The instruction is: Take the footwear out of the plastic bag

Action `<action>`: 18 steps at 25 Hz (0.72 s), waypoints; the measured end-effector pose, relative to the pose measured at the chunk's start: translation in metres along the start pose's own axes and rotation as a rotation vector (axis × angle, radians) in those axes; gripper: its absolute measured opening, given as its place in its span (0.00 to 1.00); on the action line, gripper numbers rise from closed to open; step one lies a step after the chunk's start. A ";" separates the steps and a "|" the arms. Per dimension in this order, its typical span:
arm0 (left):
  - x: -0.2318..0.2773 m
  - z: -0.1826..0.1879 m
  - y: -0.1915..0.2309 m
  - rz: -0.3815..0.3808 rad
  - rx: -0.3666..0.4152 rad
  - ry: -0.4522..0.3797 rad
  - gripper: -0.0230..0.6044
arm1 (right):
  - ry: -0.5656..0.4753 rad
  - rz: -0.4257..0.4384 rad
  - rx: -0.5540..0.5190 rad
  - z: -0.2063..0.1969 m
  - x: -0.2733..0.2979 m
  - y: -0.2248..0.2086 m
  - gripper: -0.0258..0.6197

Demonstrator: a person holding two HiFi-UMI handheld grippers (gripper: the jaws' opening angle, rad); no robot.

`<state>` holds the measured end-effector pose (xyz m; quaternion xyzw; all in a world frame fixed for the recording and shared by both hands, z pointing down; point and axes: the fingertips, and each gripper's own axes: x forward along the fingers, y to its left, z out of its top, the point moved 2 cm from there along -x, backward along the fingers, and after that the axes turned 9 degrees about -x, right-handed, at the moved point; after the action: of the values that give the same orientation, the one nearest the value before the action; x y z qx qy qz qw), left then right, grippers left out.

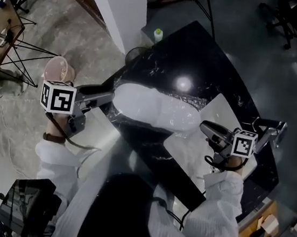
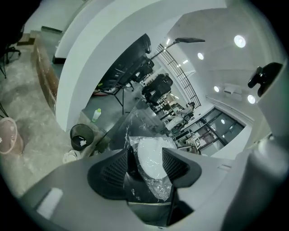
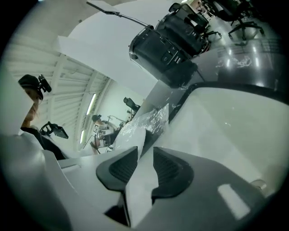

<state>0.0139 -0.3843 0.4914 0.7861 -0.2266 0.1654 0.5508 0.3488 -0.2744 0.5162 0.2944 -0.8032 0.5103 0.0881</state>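
A white piece of footwear (image 1: pixel 157 110) lies inside a clear plastic bag (image 1: pixel 193 106) in the middle of the black marble table (image 1: pixel 209 69). My left gripper (image 1: pixel 109 98) sits at the bag's left end. In the left gripper view its jaws (image 2: pixel 146 153) stand wide apart, with the bagged footwear (image 2: pixel 151 158) between them and the pads not pressing. My right gripper (image 1: pixel 202 127) is at the bag's right end. Its jaws (image 3: pixel 145 151) are apart, a white surface shows in the gap, and the crinkled bag (image 3: pixel 142 124) lies just beyond.
White sheets (image 1: pixel 201 149) lie on the table under the bag's right end and by the left gripper. A pink basket (image 1: pixel 59 69), a black bin (image 2: pixel 80 136) and a green bottle (image 1: pixel 158 34) stand on the floor beyond the table. A camera rig (image 3: pixel 162 49) looms near the right gripper.
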 end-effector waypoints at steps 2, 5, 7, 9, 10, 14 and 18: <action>0.005 -0.002 0.003 0.007 0.006 0.028 0.40 | -0.005 0.037 0.015 0.001 0.001 -0.004 0.23; 0.013 -0.009 0.003 0.003 0.001 0.083 0.38 | -0.004 0.055 0.024 -0.004 -0.003 -0.012 0.22; 0.018 -0.015 0.002 -0.007 -0.011 0.115 0.38 | 0.012 0.089 0.031 -0.009 -0.002 -0.007 0.21; 0.022 -0.020 0.000 -0.012 -0.009 0.144 0.37 | 0.005 0.133 0.028 -0.008 -0.001 0.002 0.22; 0.023 -0.022 0.000 -0.013 -0.003 0.158 0.36 | -0.001 0.148 0.023 -0.006 0.001 0.005 0.22; 0.026 -0.026 -0.003 -0.024 0.015 0.212 0.34 | 0.015 0.209 0.028 -0.002 0.014 0.009 0.25; 0.031 -0.031 -0.007 -0.036 0.034 0.259 0.28 | 0.053 0.266 0.026 -0.001 0.031 0.019 0.25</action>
<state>0.0434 -0.3584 0.5121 0.7712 -0.1366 0.2595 0.5650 0.3127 -0.2796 0.5164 0.1730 -0.8259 0.5353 0.0372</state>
